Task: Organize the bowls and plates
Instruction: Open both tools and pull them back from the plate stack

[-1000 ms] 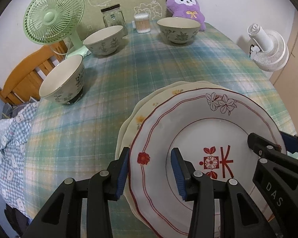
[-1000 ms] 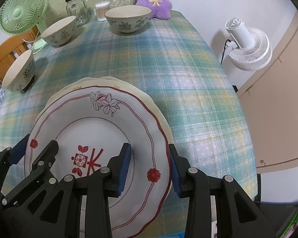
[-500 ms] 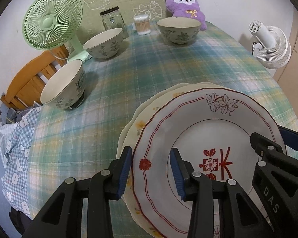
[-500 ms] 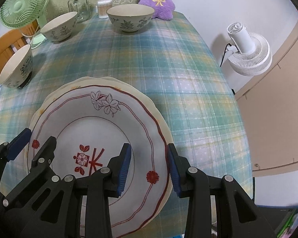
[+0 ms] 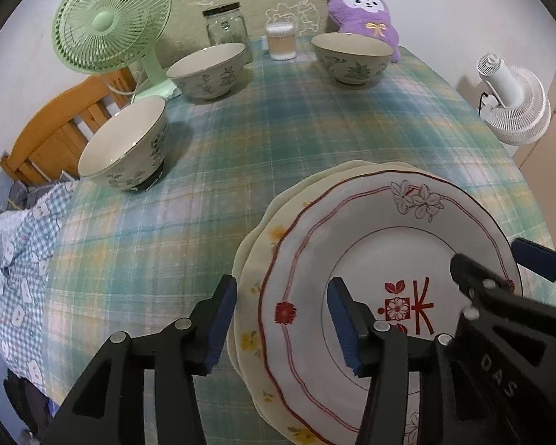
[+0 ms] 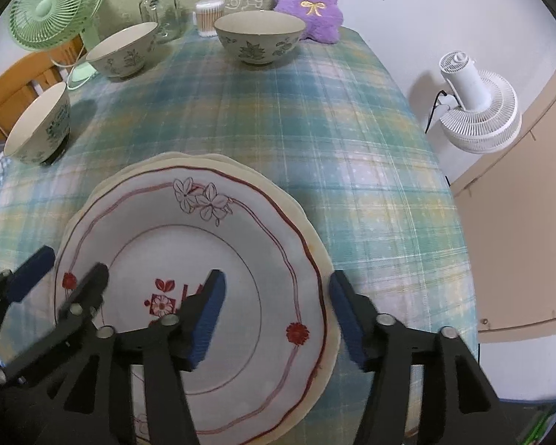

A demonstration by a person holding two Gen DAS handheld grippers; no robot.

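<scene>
A glossy white scalloped plate with red line borders and flower motifs (image 5: 381,259) lies on top of a cream scalloped plate with yellow flowers (image 5: 255,296) at the near edge of the table, on a woven green-and-blue plaid tablecloth (image 5: 241,155).

The left gripper (image 5: 281,319) straddles the stack's left rim. Its jaws have just been opening; the ribbed blue pads stand clear of the rim, gripping nothing. The right gripper (image 6: 276,315) straddles the right rim in the same way, jaws also just opened and pads apart from the plates.

Three cream ceramic bowls with grey-green leaf prints stand separately: one at the left edge (image 5: 126,148), one behind it (image 5: 207,70), one at the far side (image 5: 352,59). Behind them are a clear glass jar with a black lid (image 5: 226,26), a mint plastic desk fan (image 5: 111,18) and a purple plush toy (image 5: 363,11).
</scene>
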